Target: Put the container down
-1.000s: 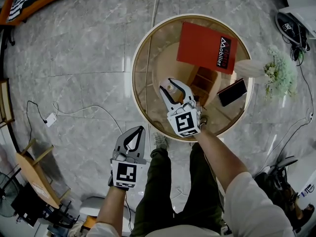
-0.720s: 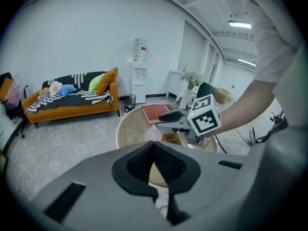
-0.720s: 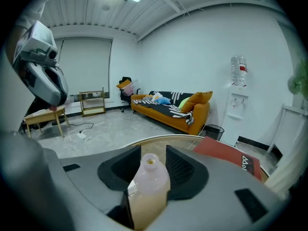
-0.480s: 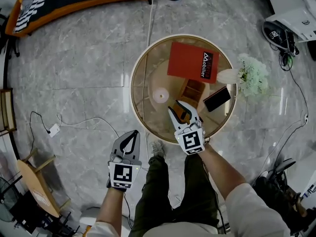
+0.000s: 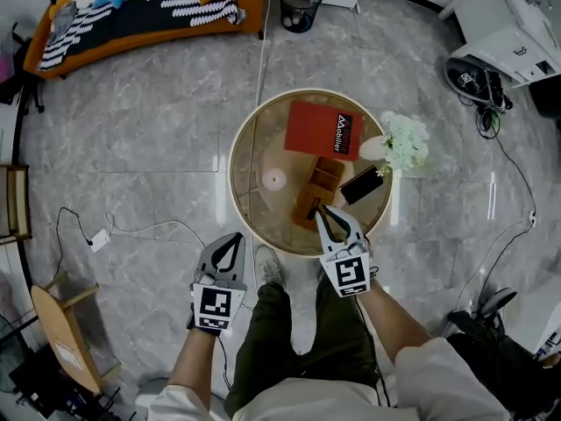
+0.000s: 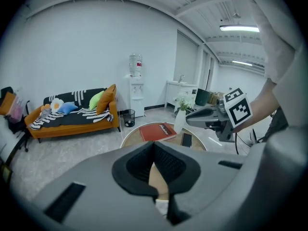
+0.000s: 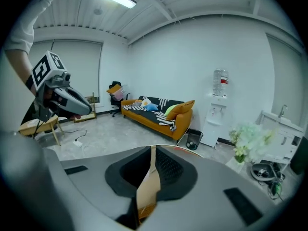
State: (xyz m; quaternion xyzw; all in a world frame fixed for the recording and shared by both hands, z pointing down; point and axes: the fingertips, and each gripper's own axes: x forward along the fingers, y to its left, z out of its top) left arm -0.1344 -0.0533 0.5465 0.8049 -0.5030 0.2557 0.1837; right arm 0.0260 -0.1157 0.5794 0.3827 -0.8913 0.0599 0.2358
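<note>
Wooden container (image 5: pixel 317 189), lying between the centre and near edge of the round glass worktop (image 5: pixel 250 147). One thin wall is gripped by the right tool (image 5: pixel 324 210), whose jaws have just been closing. It is judged light and rigid, best held by that wall. The left tool (image 5: pixel 236 238) is closed and empty. The phone (image 5: pixel 361 184), vase of flowers (image 5: pixel 399 143) and red book (image 5: pixel 323 130) crowd the far side.

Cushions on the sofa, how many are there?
4, left to right on the sofa: flower cushion, blue star cushion, green cushion, orange cushion. More may be hidden.
</note>
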